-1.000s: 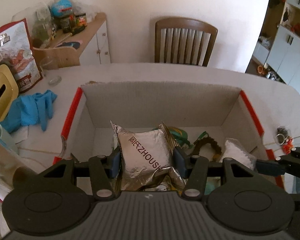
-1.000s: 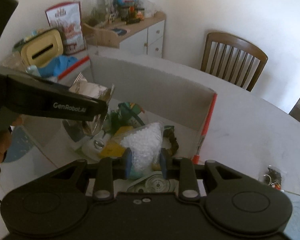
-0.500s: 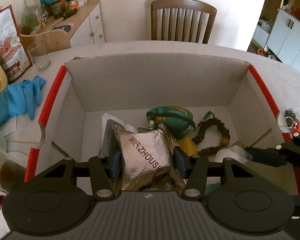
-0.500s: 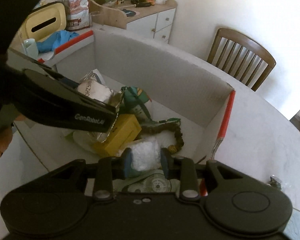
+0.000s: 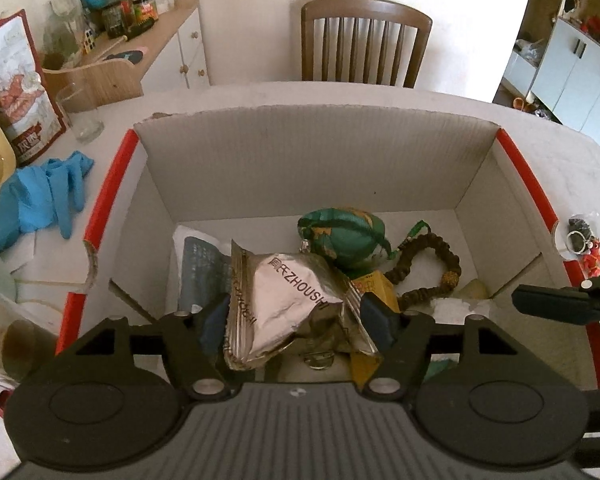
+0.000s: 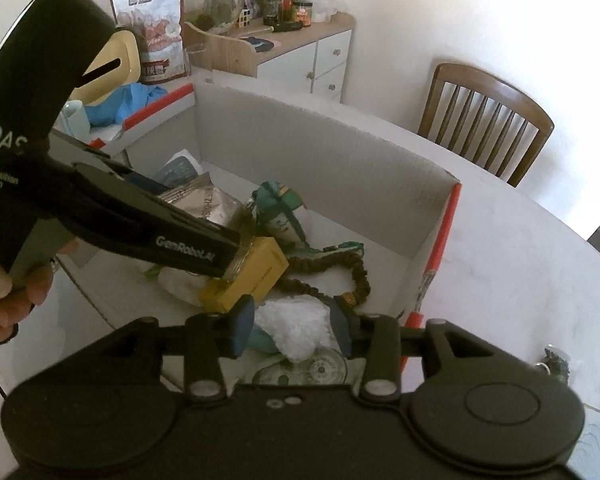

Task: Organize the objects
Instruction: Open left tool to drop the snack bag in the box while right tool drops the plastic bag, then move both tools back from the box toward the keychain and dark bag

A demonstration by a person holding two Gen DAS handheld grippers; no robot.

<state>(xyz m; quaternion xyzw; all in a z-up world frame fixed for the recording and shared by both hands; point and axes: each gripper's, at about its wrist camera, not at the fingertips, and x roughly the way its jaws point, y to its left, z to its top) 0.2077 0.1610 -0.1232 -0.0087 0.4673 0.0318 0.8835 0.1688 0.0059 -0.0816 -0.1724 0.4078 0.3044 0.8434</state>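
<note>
Both grippers reach down into the open box (image 5: pixel 316 152), which stands on the white surface (image 5: pixel 560 168). The left gripper (image 5: pixel 296 316) has its fingers (image 5: pixel 374 312) opening around the foil packet (image 5: pixel 288 300); a second ago they pinched it tight, and now a gap shows on the right side while the packet tilts and sags onto the pile below. The packet sits at the near middle of the box, lower against the contents than before.

The right gripper (image 6: pixel 290 330) is opening too. The white bag (image 6: pixel 296 326) lies between its fingers (image 6: pixel 240 328), resting on the box floor at the near right; earlier it hung squeezed above the box. Whether the pads press on it now I cannot tell for sure, but space shows on the left.

Around them in the box lie a green pouch (image 5: pixel 344 240), a bead bracelet (image 5: pixel 428 264) and a yellow carton (image 6: pixel 248 276). Outside, left of the box, blue gloves (image 5: pixel 48 196) lie on the surface.
</note>
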